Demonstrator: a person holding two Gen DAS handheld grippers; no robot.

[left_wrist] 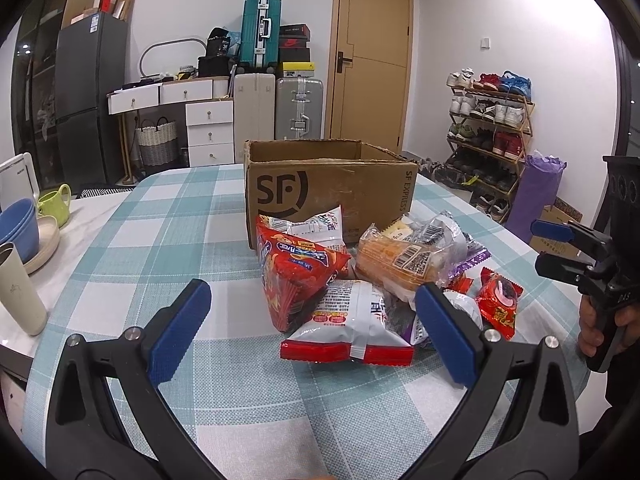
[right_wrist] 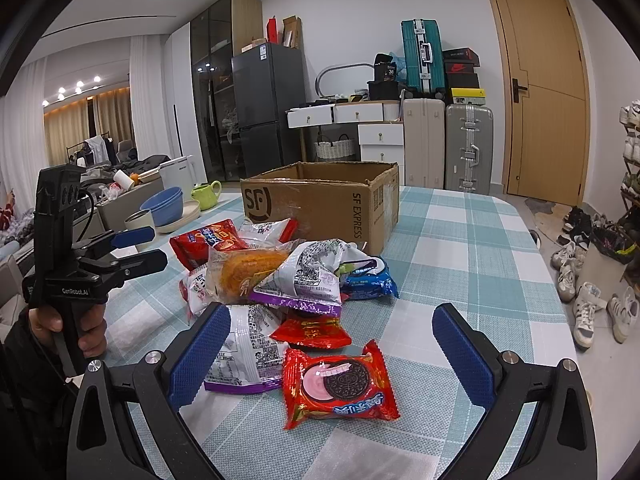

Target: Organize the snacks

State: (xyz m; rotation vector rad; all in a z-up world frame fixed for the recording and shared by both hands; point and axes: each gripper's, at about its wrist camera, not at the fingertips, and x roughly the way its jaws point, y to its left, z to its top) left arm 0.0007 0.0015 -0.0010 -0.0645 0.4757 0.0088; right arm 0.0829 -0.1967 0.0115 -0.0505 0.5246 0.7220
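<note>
A pile of snack packets lies on the checked tablecloth in front of an open cardboard SF box (left_wrist: pixel 328 192) (right_wrist: pixel 320 204). My left gripper (left_wrist: pixel 313 292) is open, low over the near side of the pile, facing a red triangular chip bag (left_wrist: pixel 296 272) and a white bag with a red edge (left_wrist: pixel 352 328). Just short of a red Oreo packet (right_wrist: pixel 340 384), my right gripper (right_wrist: pixel 331 314) is open too. Behind the packet lie a white-and-purple bag (right_wrist: pixel 308 276), an orange cake in clear wrap (right_wrist: pixel 248 268) and a blue Oreo packet (right_wrist: pixel 370 280). Neither gripper holds anything.
Blue bowls (left_wrist: pixel 18 224), a green mug (left_wrist: pixel 56 204) and a beige cup (left_wrist: pixel 18 292) stand at the table's left edge. A person's hand holds each gripper handle. A shoe rack (left_wrist: pixel 488 140), suitcases and a door line the room beyond the table.
</note>
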